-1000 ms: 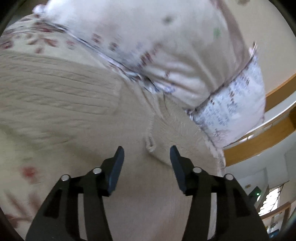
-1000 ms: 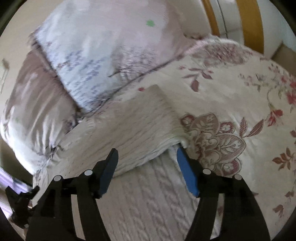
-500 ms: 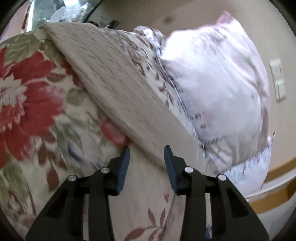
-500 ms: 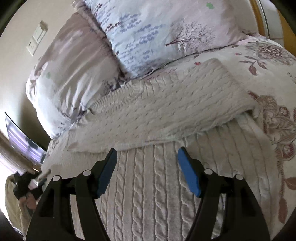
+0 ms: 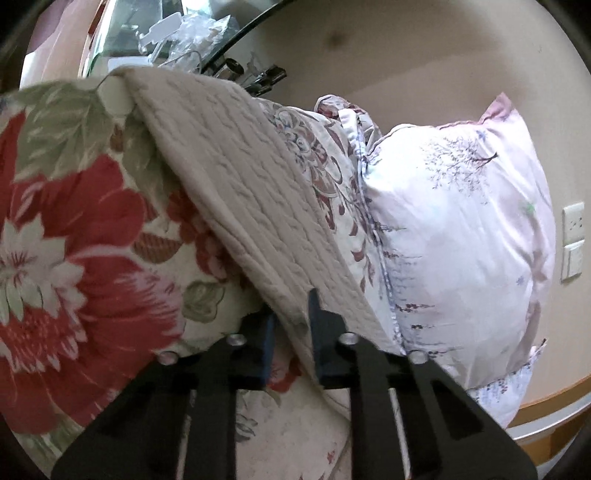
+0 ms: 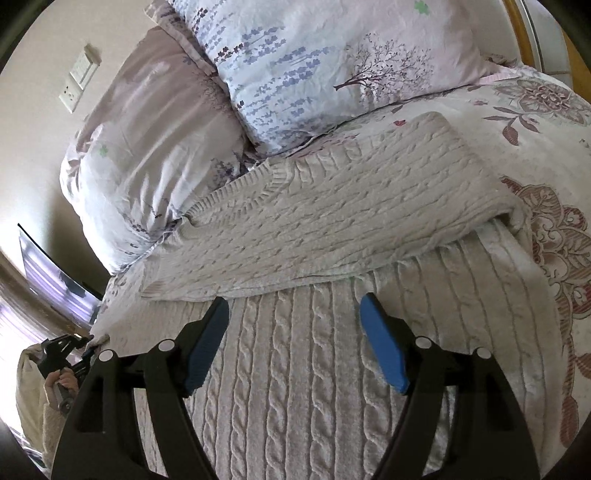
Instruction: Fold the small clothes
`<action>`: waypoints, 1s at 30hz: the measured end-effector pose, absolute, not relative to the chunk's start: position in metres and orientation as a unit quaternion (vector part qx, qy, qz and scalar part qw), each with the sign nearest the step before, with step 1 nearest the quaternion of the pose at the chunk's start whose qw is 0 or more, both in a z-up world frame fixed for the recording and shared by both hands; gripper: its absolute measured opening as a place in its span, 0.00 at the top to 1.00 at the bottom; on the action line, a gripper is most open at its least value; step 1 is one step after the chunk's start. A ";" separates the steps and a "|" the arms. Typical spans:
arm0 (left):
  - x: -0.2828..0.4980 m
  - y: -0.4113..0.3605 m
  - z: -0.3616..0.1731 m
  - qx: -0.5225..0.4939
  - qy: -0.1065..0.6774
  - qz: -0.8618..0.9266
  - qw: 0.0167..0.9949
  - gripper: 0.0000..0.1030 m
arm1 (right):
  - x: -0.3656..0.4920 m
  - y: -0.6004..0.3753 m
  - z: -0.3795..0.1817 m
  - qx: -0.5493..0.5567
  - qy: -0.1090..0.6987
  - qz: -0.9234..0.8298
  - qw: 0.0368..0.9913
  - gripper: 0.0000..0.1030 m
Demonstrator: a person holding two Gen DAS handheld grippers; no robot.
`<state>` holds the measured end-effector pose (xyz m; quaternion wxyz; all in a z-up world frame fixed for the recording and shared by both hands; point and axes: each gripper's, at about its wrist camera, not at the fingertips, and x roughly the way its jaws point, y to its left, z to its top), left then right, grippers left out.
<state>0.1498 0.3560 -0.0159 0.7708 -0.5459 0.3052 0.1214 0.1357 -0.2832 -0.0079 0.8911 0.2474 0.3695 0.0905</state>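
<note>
A cream cable-knit sweater [image 6: 295,387] lies flat on the bed, with one part [image 6: 332,214] folded across its top. My right gripper [image 6: 295,306] hovers just above the sweater's body, near the folded part's lower edge. Its jaws are opening and the blue pads [image 6: 384,350] press on nothing. In the left wrist view my left gripper [image 5: 291,325] is shut on the sweater's edge [image 5: 258,206], which runs up and away from the fingers. From the right wrist view the left gripper [image 6: 62,350] shows at the far left, held by a hand.
Two pale patterned pillows [image 6: 332,55] [image 6: 147,147] lean against the wall behind the sweater. A floral quilt [image 5: 74,240] covers the bed. A wall switch [image 5: 572,243] and a wooden bed frame [image 6: 517,22] sit at the edges. Beyond the bed's corner stands a cluttered glass-topped table [image 5: 166,33].
My left gripper swung over to the sweater's edge, rolled, and closed on it. The right gripper tilted and sank a little over the sweater, its jaws spreading slightly wider.
</note>
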 end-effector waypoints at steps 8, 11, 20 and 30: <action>0.170 0.320 0.049 -0.485 0.266 0.071 0.830 0.93 | 0.135 -0.284 -0.007 0.254 0.367 0.097 0.890 0.27; 0.186 0.274 0.081 -0.432 0.265 0.010 0.862 0.93 | 0.135 -0.284 -0.007 0.257 0.365 0.099 0.889 0.27; 0.224 0.082 0.074 -0.273 0.352 -0.179 0.877 0.93 | 0.135 -0.281 -0.004 0.249 0.374 0.093 0.888 0.27; 0.201 0.079 0.037 -0.267 0.396 -0.208 0.853 0.47 | 0.134 -0.229 0.061 0.076 0.366 0.162 0.913 0.27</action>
